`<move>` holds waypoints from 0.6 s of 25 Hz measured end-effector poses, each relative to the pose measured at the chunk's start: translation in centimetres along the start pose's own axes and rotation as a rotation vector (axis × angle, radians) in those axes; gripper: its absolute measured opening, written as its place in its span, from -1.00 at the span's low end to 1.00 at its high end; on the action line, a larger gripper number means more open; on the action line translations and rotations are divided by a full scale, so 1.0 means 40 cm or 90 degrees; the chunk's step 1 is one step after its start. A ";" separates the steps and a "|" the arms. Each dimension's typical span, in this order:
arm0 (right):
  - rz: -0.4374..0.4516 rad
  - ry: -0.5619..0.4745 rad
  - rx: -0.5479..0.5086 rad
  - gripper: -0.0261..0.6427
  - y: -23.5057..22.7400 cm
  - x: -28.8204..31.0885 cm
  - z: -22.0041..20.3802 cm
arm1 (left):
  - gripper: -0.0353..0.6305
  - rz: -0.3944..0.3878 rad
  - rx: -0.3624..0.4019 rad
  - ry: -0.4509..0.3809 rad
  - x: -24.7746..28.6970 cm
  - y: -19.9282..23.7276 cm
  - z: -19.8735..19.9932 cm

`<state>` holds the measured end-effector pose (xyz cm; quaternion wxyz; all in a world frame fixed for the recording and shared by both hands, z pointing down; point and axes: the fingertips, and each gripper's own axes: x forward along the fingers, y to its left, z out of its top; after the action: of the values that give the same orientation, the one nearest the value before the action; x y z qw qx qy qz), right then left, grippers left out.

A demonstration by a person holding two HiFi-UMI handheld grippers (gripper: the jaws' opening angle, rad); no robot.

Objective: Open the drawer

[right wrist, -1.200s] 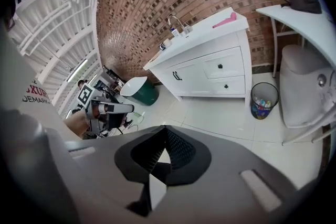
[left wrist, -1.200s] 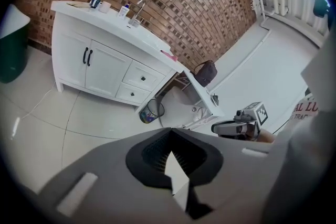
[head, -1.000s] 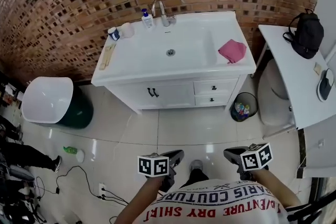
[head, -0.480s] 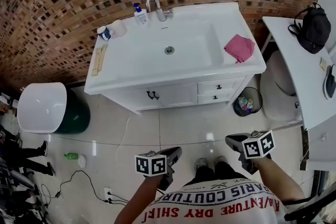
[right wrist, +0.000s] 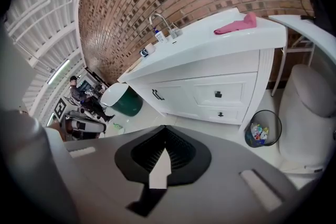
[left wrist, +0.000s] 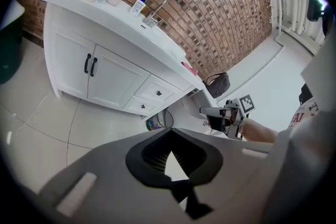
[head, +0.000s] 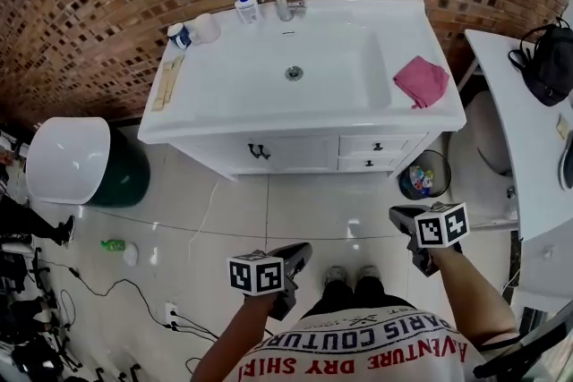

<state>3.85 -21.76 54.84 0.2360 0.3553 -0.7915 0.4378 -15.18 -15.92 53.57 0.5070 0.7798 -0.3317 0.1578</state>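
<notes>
Step in hand, as I read it: approach, no contact yet. The white bathroom vanity cabinet stands across the tiled floor, well apart from both tools. The two small white drawers with black knobs are stacked at its right end, below the pink folded cloth and near the black wire waste bin; both look shut. Task doesn't say which; I'd take the upper. To do it well: go in w/ the right gripper, it's on that side. Spread the tongs before the knob, pinch it square, pull straight out. Rn both tongs are pressed together, tips meeting, nothing btwn. Pose: left gripper and the right one held low in front of the body, forearms bent, noses aimed fwd at the cabinet.
</notes>
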 end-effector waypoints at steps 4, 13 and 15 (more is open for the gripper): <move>-0.023 -0.027 -0.026 -0.84 -0.082 0.064 0.058 | -0.91 0.006 0.010 -0.002 0.057 0.041 0.027; -0.096 -0.108 0.033 -0.53 -0.332 0.282 0.147 | -0.91 0.015 -0.011 -0.032 0.159 0.148 0.020; -0.132 -0.117 0.029 -0.53 -0.395 0.330 0.155 | -0.91 0.020 -0.017 -0.037 0.174 0.178 0.008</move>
<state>7.21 -37.57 69.06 0.1984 0.4794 -0.7584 0.3946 -14.97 -20.59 62.38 0.5051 0.7717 -0.3608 0.1386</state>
